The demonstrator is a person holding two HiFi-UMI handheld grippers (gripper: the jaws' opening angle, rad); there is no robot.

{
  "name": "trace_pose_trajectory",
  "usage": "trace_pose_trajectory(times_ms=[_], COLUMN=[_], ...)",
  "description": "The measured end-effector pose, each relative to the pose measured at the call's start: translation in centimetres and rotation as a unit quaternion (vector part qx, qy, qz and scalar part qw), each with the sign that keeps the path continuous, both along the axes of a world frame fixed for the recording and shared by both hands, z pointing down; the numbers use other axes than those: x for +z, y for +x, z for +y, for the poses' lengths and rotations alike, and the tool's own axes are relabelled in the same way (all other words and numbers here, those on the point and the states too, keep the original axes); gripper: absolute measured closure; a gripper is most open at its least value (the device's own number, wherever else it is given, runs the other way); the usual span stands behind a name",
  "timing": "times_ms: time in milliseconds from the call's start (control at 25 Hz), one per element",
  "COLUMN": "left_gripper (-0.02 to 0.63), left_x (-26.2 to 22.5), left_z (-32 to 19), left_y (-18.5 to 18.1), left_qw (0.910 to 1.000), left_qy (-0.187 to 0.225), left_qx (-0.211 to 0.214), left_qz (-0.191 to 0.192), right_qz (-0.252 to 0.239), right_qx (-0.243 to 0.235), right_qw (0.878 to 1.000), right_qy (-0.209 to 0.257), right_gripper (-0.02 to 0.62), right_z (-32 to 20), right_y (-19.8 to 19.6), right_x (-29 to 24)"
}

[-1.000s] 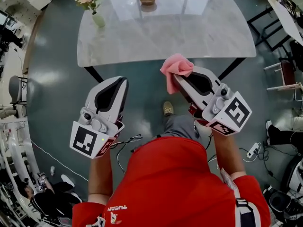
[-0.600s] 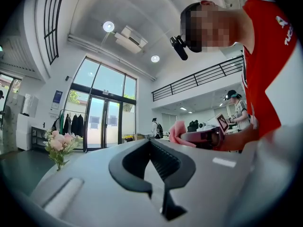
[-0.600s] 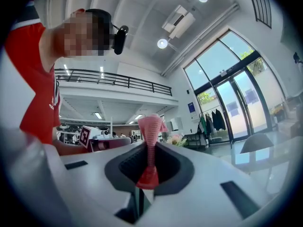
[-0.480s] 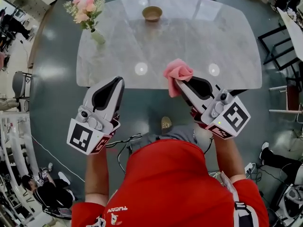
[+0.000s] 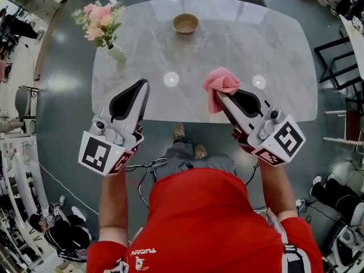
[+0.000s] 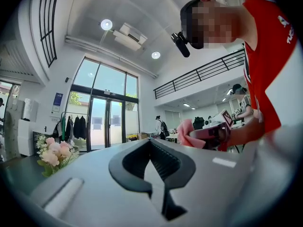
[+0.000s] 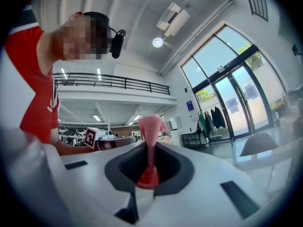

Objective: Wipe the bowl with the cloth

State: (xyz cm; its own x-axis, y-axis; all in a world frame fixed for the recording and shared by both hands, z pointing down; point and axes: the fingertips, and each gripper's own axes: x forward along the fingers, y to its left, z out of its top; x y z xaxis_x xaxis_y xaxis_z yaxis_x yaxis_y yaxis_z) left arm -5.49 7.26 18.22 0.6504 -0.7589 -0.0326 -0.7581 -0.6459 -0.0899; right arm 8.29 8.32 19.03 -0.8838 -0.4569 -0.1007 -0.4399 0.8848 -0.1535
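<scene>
- Head view: the bowl (image 5: 186, 23) sat at the top centre of the frame on the desk (image 5: 256, 44), well apart from your left claw (image 5: 142, 84) and your right claw (image 5: 219, 98) lower down.
- Left gripper view: your left claw was fully closed, with nothing between its jaws.
- Right gripper view: your right claw was clamped on the pink cloth (image 7: 150, 126), which stuck up at frame centre.

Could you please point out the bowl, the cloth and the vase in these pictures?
bowl (image 5: 186, 23), head view, the middle of its inside.
cloth (image 5: 220, 84), head view, the middle of the bunched pink fabric.
vase (image 5: 118, 53), head view, its pale body.
</scene>
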Motion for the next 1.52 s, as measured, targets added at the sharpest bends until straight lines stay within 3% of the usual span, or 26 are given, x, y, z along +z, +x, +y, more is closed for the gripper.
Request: trace_pose_trajectory(times_ms=[520, 760, 1040, 1240, 1520], left_gripper=[0.600, 0.592, 0.481, 0.386, 0.234], left_x=[4.0, 5.0, 5.4, 8.7, 12.8], left_z=[-13.1, -13.4, -17.5, -19.4, -23.0], left_y=[-1.8, -1.0, 0.9, 1.7, 2.6], left_qw=[0.9975, 0.9942, 0.9937, 0.9893, 0.9829], left_qy=[0.002, -0.031, -0.003, -0.050, -0.051], left_qx=[0.063, 0.087, 0.102, 0.116, 0.145], left_qz=[-0.033, -0.055, -0.046, -0.073, -0.101], right_qz=[0.020, 0.036, 0.062, 0.066, 0.073], right_qx=[0.065, 0.085, 0.075, 0.069, 0.071], right_qw=[0.998, 0.996, 0.995, 0.995, 0.994], right_qy=[-0.008, 0.006, 0.003, -0.009, -0.029], right_gripper=[0.574, 0.574, 0.574, 0.574, 0.574], right_z=[-12.5, -13.0, -17.0, -19.4, -21.9], right_y=[-3.8, -4.4, -3.9, -3.2, -2.9], right_x=[2.0, 1.1, 2.6, 4.2, 6.0])
